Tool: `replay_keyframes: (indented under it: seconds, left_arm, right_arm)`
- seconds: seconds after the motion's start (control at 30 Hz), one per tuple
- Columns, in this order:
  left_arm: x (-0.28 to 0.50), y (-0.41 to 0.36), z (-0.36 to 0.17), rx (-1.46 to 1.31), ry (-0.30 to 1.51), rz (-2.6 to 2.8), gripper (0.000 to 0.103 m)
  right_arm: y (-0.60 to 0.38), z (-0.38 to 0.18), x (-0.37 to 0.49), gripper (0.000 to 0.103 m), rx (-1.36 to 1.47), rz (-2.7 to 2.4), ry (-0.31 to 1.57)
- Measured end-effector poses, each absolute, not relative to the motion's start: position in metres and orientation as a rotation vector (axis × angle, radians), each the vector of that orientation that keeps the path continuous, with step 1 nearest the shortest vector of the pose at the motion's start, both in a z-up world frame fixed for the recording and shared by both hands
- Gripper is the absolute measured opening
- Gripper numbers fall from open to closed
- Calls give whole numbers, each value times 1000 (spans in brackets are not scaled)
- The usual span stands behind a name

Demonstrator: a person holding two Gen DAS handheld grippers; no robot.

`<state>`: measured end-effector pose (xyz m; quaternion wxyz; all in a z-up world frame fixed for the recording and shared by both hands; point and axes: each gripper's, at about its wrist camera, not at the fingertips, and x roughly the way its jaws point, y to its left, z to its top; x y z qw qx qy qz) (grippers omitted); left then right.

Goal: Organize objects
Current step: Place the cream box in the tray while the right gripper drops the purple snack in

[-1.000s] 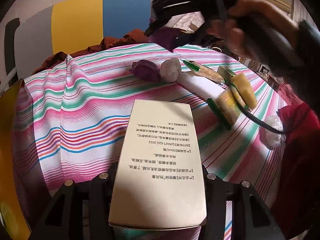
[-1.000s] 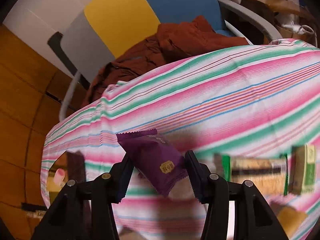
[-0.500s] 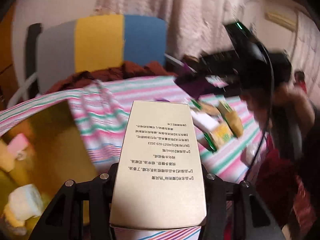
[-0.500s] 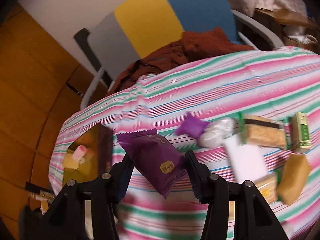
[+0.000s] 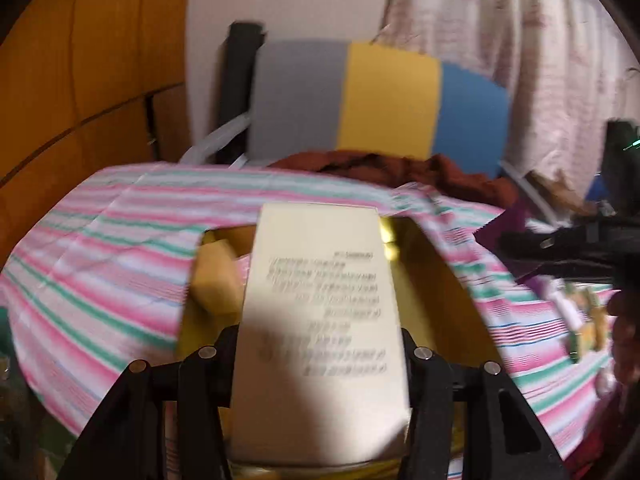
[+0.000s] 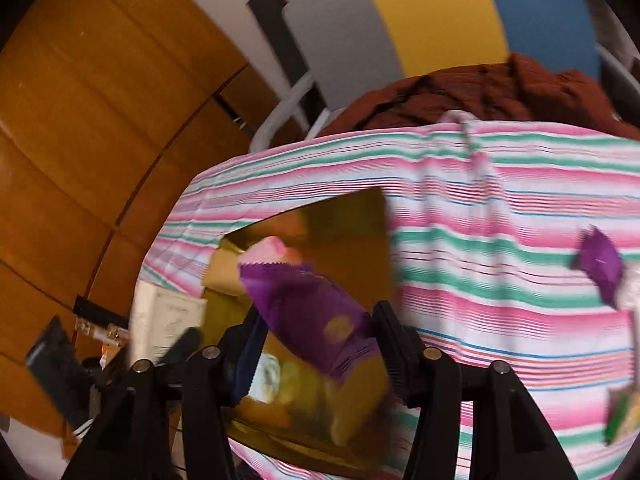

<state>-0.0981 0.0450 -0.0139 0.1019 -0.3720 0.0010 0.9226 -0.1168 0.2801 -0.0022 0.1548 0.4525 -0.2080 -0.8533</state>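
Observation:
My left gripper point(image 5: 320, 354) is shut on a cream box point(image 5: 320, 320) printed with small dark text, held above a gold tray point(image 5: 440, 292) on the striped tablecloth. A yellow packet point(image 5: 214, 280) lies inside that tray. My right gripper point(image 6: 318, 330) is shut on a purple snack packet point(image 6: 304, 312), which hangs over the same gold tray point(image 6: 348, 220); pink and yellow items point(image 6: 268, 250) sit in it. The right gripper's dark body point(image 5: 560, 244) shows at the right of the left wrist view. The cream box point(image 6: 166, 320) appears at the lower left of the right wrist view.
A second purple packet point(image 6: 600, 268) and several wrapped snacks point(image 5: 580, 316) lie on the cloth to the right. Behind the table stands a grey, yellow and blue chair point(image 5: 380, 100) with a brown garment point(image 6: 460, 96) draped on it. Wooden panelling point(image 6: 80, 120) fills the left.
Both grippers have swung left from the snack pile to above the gold tray, each keeping its load. The tray now lies directly under the box and the purple packet.

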Motion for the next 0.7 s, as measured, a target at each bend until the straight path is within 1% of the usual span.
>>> replay_keyframes:
  seconds: [0.03,0.1,0.13,0.2,0.27,0.33,0.47,0.6,0.63,0.7]
  left_arm:
    - [-102,37,-19,-1129,-5,2729,55]
    - [-106,26,-25,-1173,-11,2745,75]
    - [-106,20,-28,-1191,-18,2759,78]
    - [-100,7,-33,-1201,-52,2782,78]
    - [-95,-3,-37,-1216,-95,2795,78]
    - [-90,-11,-35,-1209,-120,2822,78]
    - [-72,-20,-26,-1148,-172,2878,78]
    - [-59,-16,-10,-1041,-162,2902,78]
    - [-58,-13,-6,-1027,-155,2902,78]
    - [-54,-10,0,-997,-135,2898,78]
  right_arm:
    - [271,-2,-120,82,1293,-2425,-597]
    - [255,-2,-122,94,1281,-2399,-600]
    - [250,-1,-121,94,1279,-2391,-597]
    - [242,-2,-118,95,1288,-2379,-580]
    - [239,-5,-114,97,1306,-2398,-539]
    - [235,-7,-105,103,1316,-2453,-451]
    - [223,-9,-82,103,1301,-2563,-219]
    - [217,-14,-64,103,1273,-2663,-9]
    - [217,-15,-61,103,1266,-2682,22]
    - [222,-16,-55,103,1251,-2705,26]
